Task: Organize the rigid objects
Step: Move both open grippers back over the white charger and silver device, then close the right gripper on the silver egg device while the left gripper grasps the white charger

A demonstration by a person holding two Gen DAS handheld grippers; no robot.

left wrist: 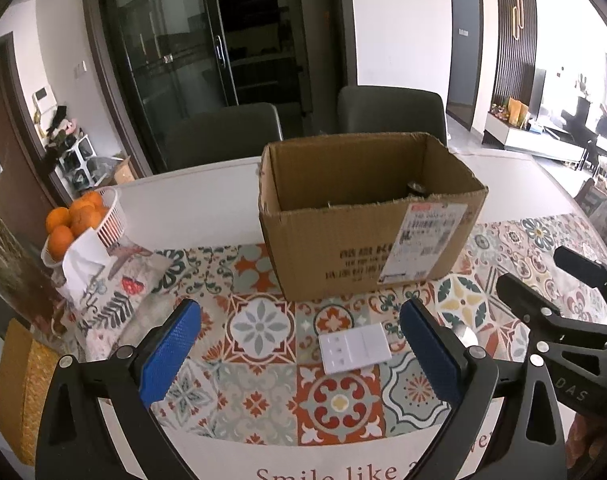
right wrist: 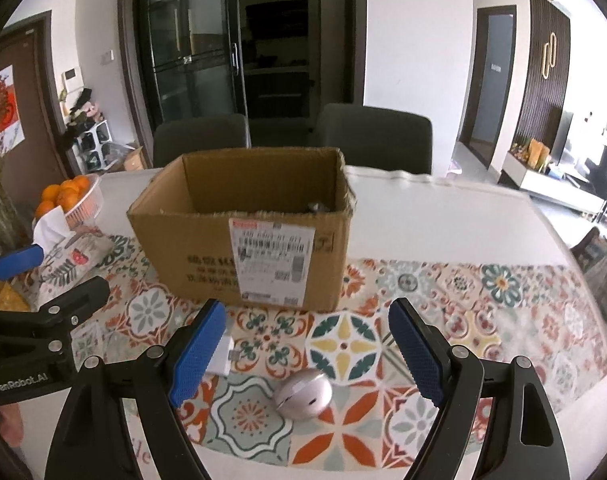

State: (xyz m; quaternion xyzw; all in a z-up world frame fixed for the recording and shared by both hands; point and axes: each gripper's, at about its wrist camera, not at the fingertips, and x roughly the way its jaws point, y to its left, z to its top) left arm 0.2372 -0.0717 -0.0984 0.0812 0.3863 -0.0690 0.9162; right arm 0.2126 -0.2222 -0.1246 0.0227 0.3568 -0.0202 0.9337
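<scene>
Tablecloth (right wrist: 483, 312): silver ball (right wrist: 303, 394) between right gripper (right wrist: 307, 344) fingers.

White walls (left wrist: 399, 20), dark glass cabinet (left wrist: 171, 40), two grey chairs (right wrist: 373, 136)

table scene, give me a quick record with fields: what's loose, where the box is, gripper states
box: open cardboard box upright on the patterned mat, something small and dark inside
loose items: white switch plate flat on the mat; silver egg-shaped object on the mat
left hand-held gripper: open, plate between its fingers
right hand-held gripper: open, egg just below
side: basket of oranges
</scene>
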